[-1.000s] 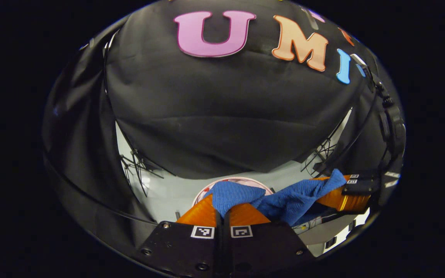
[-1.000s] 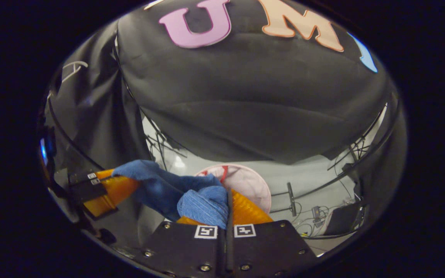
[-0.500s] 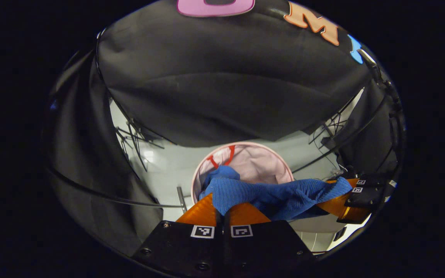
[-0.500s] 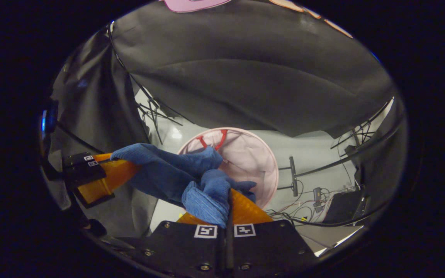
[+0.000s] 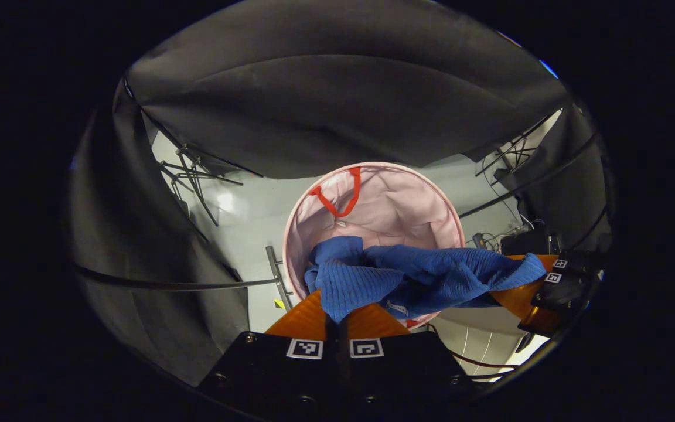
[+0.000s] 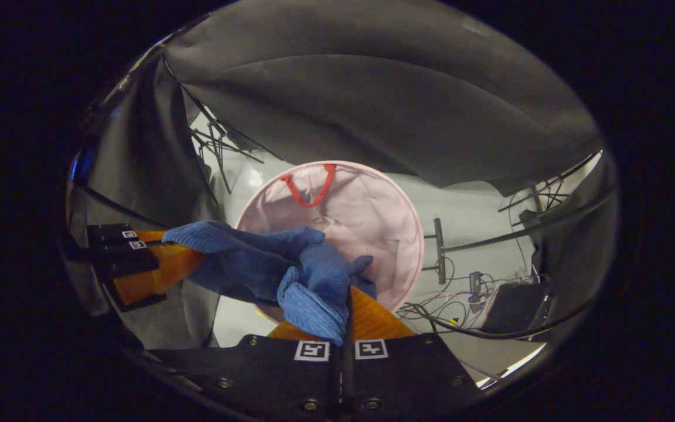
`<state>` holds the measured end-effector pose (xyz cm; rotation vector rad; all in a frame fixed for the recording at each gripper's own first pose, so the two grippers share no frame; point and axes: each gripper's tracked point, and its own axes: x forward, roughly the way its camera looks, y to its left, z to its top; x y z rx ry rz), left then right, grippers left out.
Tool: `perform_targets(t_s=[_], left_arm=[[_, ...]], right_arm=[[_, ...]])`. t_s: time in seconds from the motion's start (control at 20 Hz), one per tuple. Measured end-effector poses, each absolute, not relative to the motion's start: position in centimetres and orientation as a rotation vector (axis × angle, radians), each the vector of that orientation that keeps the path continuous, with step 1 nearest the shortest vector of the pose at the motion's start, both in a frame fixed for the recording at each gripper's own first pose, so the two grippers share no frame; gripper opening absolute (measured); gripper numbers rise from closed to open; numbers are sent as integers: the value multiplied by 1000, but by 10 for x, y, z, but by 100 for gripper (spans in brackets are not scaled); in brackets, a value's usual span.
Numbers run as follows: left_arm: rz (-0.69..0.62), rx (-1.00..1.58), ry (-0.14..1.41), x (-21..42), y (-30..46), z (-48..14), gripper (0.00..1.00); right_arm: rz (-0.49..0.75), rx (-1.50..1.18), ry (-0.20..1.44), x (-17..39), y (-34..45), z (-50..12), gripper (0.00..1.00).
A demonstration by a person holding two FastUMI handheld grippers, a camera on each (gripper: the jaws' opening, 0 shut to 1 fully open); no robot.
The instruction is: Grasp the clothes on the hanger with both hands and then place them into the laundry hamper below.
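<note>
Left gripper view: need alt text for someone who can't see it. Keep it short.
The left gripper, shut on one end of a blue knit garment, holds it over the open pink laundry hamper on the floor below. The right gripper, at the right edge, grips the garment's other end, so the cloth stretches between them; the hamper has a red handle.

Both views down onto hamper (image 5: pixel 372 217)

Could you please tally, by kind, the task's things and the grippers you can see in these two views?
Blue knitted garment: 1
Round pink fabric laundry hamper with a red handle: 1
Orange-fingered grippers, both shut on the garment: 2, the left gripper and the right gripper
Total: 4
</note>
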<state>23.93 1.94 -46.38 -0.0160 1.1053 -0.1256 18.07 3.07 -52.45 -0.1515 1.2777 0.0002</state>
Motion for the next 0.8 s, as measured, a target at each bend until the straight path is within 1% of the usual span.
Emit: perform_targets(t_s=[0.05, 0.15, 0.25, 0.3, 0.4, 0.45, 0.5, 0.6, 0.65, 0.75, 0.8], left_arm=[[-119, -19, 1101, 239, 20, -464, 4], [-114, -18, 1085, 240, 21, -453, 9], [-120, 25, 1041, 240, 24, -443, 27], [-119, 40, 1021, 242, 25, -438, 45], [-124, 34, 990, 238, 20, -425, 53], [-122, 26, 968, 236, 15, -417, 57], [-119, 23, 943, 236, 14, -410, 74], [-107, 25, 895, 230, 15, -397, 94], [-95, 28, 873, 226, 17, -389, 99], [-75, 31, 852, 210, 17, -378, 100], [-69, 20, 840, 202, 15, -372, 100]], right_arm=[[2, -145, 1271, 181, 32, -521, 3], [9, -123, 1253, 186, 35, -523, 5], [3, -107, 1213, 192, 34, -515, 7], [-3, -103, 1191, 195, 32, -511, 8], [-10, -104, 1154, 198, 26, -496, 16], [-13, -115, 1134, 196, 28, -481, 28], [-10, -116, 1117, 195, 32, -466, 40], [-10, -125, 1089, 187, 38, -447, 64], [-6, -123, 1074, 184, 38, -443, 76], [-16, -118, 1036, 172, 34, -426, 100], [-27, -116, 1018, 166, 31, -418, 100]])
